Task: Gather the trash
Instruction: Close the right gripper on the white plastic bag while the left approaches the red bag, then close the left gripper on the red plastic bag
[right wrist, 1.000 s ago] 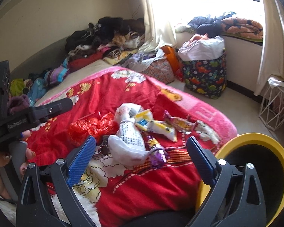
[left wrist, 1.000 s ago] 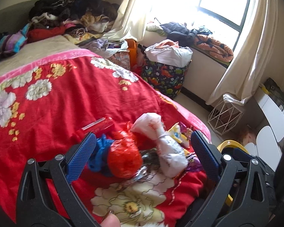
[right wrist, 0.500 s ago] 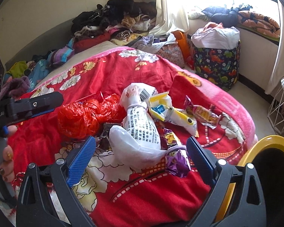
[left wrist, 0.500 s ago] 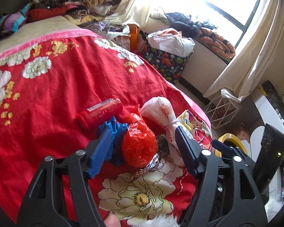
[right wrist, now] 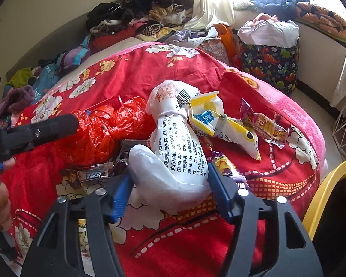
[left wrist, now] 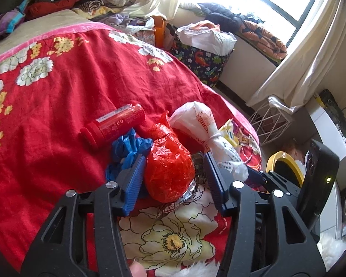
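Trash lies heaped on a red flowered bedspread (left wrist: 57,87). My left gripper (left wrist: 174,177) has its jaws either side of a crumpled red plastic bag (left wrist: 169,173), the left pad touching it, a small gap at the right pad. My right gripper (right wrist: 170,184) has its jaws pressed against both sides of a knotted white plastic bag with printed text (right wrist: 180,154). Around them lie a red bottle (left wrist: 113,124), blue gloves (left wrist: 126,147), a yellow-white wrapper (right wrist: 221,122) and snack wrappers (right wrist: 265,127). A yellow-rimmed bin (right wrist: 332,207) stands at the right.
Clothes are piled at the bed's head (right wrist: 138,11). A dinosaur-print basket (right wrist: 269,62) and a white wire basket (left wrist: 269,120) stand on the floor by the window. The bed edge drops off at the right. The left gripper shows in the right wrist view (right wrist: 34,131).
Both grippers have moved forward into the heap and their jaws have narrowed: the left around the red bag, the right onto the white bag.
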Demonstrator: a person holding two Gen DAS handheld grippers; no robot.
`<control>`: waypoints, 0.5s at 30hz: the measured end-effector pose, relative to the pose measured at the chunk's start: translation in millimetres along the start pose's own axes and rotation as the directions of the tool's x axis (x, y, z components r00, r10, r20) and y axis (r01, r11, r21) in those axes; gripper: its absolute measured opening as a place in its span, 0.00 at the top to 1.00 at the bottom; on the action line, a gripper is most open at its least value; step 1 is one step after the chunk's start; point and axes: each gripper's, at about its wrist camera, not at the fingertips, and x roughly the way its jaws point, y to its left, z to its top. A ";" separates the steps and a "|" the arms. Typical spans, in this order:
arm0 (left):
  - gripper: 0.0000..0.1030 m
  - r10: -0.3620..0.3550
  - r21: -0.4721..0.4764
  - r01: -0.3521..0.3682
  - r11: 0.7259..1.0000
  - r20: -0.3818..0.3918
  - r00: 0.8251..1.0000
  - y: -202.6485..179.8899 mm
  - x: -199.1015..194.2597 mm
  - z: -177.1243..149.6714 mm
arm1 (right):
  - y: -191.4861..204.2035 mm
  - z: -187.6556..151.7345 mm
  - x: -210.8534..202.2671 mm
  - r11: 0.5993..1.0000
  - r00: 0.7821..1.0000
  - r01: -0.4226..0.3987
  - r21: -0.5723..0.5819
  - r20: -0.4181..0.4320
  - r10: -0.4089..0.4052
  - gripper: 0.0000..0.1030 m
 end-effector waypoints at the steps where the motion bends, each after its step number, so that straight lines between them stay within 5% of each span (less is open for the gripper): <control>1: 0.62 0.000 0.002 0.000 1.000 -0.003 1.000 -0.2 0.8 -0.5 | 0.3 -0.2 -0.9 1.000 1.000 -0.005 0.001 0.005 0.005 0.50; 7: 0.81 0.013 0.019 -0.013 1.000 -0.023 1.000 -3.0 6.0 -2.8 | -2.6 2.6 -16.0 0.999 0.998 -0.033 0.022 0.046 0.032 0.59; 15: 0.87 -0.020 0.058 0.018 0.998 0.047 0.999 -13.0 -12.6 5.6 | -7.3 9.4 -45.1 0.997 0.992 -0.052 0.063 0.114 0.044 0.60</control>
